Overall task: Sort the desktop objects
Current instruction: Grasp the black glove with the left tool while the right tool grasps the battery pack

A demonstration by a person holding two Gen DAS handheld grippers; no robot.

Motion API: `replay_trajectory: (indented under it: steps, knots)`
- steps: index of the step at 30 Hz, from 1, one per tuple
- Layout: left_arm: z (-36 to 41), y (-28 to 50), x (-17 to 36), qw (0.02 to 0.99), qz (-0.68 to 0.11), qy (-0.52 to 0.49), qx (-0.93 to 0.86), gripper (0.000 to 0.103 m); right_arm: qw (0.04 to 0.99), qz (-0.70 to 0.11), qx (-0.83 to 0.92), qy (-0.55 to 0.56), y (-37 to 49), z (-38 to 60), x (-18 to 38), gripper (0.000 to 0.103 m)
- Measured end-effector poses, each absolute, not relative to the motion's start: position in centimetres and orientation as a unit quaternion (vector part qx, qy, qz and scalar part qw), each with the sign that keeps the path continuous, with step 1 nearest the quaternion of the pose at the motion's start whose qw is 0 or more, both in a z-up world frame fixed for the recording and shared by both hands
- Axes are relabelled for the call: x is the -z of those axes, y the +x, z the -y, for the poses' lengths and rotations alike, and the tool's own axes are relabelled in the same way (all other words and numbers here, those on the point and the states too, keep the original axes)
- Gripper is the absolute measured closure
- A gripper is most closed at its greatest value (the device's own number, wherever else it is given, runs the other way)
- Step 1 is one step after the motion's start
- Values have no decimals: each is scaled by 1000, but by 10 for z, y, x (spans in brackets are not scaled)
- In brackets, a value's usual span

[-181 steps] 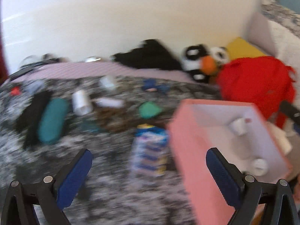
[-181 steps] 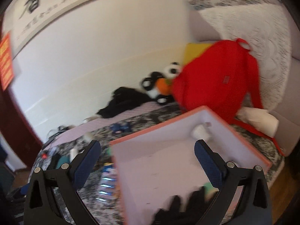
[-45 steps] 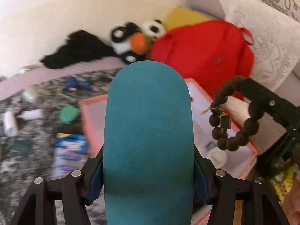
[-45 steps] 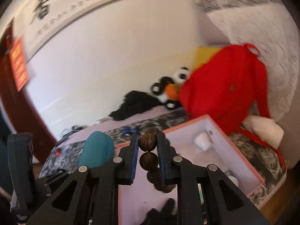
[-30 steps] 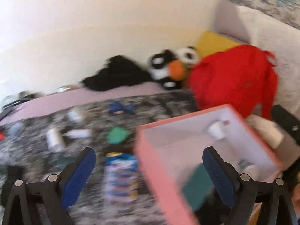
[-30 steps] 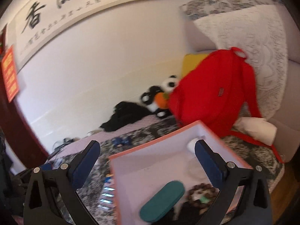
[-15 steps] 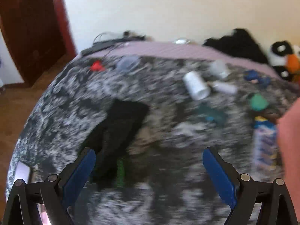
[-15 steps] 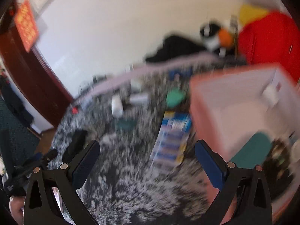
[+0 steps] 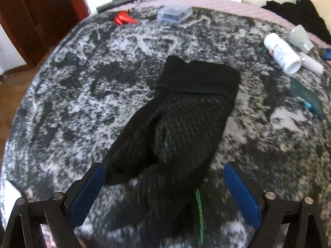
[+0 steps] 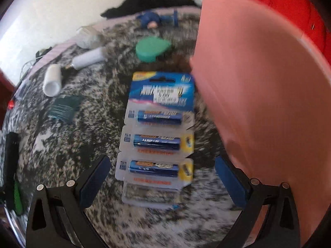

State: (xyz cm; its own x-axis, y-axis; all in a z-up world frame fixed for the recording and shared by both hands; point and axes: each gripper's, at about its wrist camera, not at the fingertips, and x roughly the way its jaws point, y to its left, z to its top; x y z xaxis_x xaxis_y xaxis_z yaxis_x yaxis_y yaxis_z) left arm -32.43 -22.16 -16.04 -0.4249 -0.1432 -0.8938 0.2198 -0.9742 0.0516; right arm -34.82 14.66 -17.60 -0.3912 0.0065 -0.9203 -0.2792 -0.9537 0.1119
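Note:
A pair of black socks (image 9: 175,119) with green toe stitching lies on the grey-and-white mottled cloth (image 9: 72,103). My left gripper (image 9: 163,186) hovers open over its near end. In the right wrist view a blue blister pack of batteries (image 10: 159,136) lies flat beside the pink box (image 10: 258,95). My right gripper (image 10: 162,177) is open, its fingers either side of the pack's lower end, nothing held.
A white tube (image 9: 282,53), a clear cup (image 9: 301,38), a dark teal packet (image 9: 306,97), a red clip (image 9: 123,18) and a clear case (image 9: 174,13) lie around the socks. A green oval case (image 10: 153,48), white tubes (image 10: 86,59) and a blue toy (image 10: 154,19) lie beyond the batteries.
Both grippers let go of the teal case and the bead bracelet into the pink box, then swung left and down. The left one is now close over the socks, the right over the battery pack.

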Motion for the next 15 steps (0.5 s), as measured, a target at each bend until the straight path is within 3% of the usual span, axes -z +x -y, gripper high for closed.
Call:
replay_trajectory:
  steps: [9,11,13,14,15]
  knots:
    - [234,-355,184,102,-47,541,834,6,91,-65,-841,-529,-366,-132,188,0]
    - [239,-355,182,94,-68,539,835,18,77,-73,-840,-533,-366,-135,188,1]
    - [245,-351,176,87,-94,534,835,40,68,-72,-840,-533,-365,-135,185,15]
    - [249,-349,173,82,-107,532,836,46,64,-69,-842,-531,-364,-133,183,20]
    - [251,-347,170,76,-120,530,836,58,59,-68,-843,-531,-363,-132,182,21]
